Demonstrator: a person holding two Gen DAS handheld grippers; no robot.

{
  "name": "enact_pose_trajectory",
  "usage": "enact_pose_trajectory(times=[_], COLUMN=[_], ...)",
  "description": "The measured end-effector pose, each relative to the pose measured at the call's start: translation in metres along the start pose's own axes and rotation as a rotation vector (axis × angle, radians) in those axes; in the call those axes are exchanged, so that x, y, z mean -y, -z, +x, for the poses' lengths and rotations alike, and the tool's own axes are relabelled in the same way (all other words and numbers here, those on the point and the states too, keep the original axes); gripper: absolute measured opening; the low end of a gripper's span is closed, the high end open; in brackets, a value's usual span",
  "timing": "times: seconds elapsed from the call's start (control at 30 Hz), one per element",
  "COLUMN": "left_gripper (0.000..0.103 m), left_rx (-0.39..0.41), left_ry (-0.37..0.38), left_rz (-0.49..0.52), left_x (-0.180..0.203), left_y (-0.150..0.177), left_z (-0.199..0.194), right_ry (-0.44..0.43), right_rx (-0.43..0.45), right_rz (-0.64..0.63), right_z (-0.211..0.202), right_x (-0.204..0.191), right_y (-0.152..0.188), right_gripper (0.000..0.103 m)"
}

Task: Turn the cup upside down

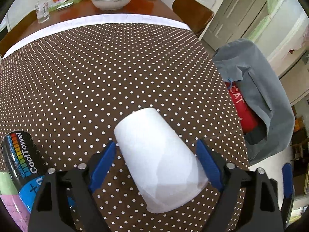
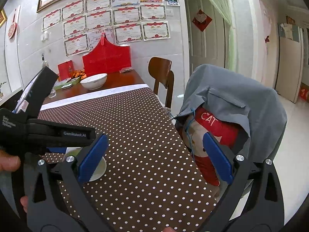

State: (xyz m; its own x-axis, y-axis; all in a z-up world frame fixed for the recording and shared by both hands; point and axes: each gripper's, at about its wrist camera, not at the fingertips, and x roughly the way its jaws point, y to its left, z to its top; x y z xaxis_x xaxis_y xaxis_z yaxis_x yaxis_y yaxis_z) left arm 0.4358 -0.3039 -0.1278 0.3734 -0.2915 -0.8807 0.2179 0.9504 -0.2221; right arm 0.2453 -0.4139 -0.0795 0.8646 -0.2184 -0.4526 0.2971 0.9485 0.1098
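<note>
Cup (image 1: 157, 162) is lying on its side on the dotted tablecloth (image 1: 115, 77), sitting right between the blue pads of the left gripper (image 1: 156, 154). Its closed base is pointing away from those tongs and a little toward their left pad, while the wide open rim is facing back toward the camera and leaning toward the right pad. The left tongs are standing spread wide, one pad on each side of the white cup; the left pad (image 1: 103, 164) is sitting just beside the cup wall near the base end, and the right pad (image 1: 208, 164) is lying close to the rim end. Whether either pad is actually touching the cup is hard to say, and nothing is being squeezed.

A black and blue CoolTowel can (image 1: 23, 160) is standing just outside the left pad of these tongs. Far ahead of them a white bowl (image 1: 112, 1) and a clear bottle (image 1: 42, 7) are resting on the bare wooden table (image 1: 150, 9).

In the right wrist view, the right gripper (image 2: 154, 154) is hovering above the cloth with its pads wide apart and gripping nothing. Only a sliver of the cup's rim (image 2: 101, 169) is peeking out behind its left pad, beneath the black body of the other tool. Beyond its right pad a grey garment (image 2: 241, 100) is hanging over a chair.
</note>
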Motion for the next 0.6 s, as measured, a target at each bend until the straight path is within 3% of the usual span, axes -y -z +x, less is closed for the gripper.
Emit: enact_pose_trajectory(times=[0.2,0.27,0.33,0.6], left_gripper=[0.075,0.065,0.063,0.064], left_rx=[0.001,-0.008,-0.022,-0.059], left_ry=[0.012,0.024,0.038,0.002], left_rz=[0.011,0.013,0.014,0.102], left_x=[-0.004,-0.011,-0.016,-0.011], left_y=[0.003,0.007,0.012,0.034], left_z=[-0.003,-0.011,-0.017,-0.029], right_ry=[-0.014,-0.017,-0.021,-0.045], right_rx=[0.001,0.0,-0.002,-0.008], right_rz=[-0.002,-0.001,0.004,0.006], right_z=[-0.006,-0.009,-0.011,-0.025], right_x=[-0.003,-0.003,-0.002,0.001], right_y=[0.001,0.002,0.001,0.006], right_gripper=[0.097,0.097,0.097,0.097])
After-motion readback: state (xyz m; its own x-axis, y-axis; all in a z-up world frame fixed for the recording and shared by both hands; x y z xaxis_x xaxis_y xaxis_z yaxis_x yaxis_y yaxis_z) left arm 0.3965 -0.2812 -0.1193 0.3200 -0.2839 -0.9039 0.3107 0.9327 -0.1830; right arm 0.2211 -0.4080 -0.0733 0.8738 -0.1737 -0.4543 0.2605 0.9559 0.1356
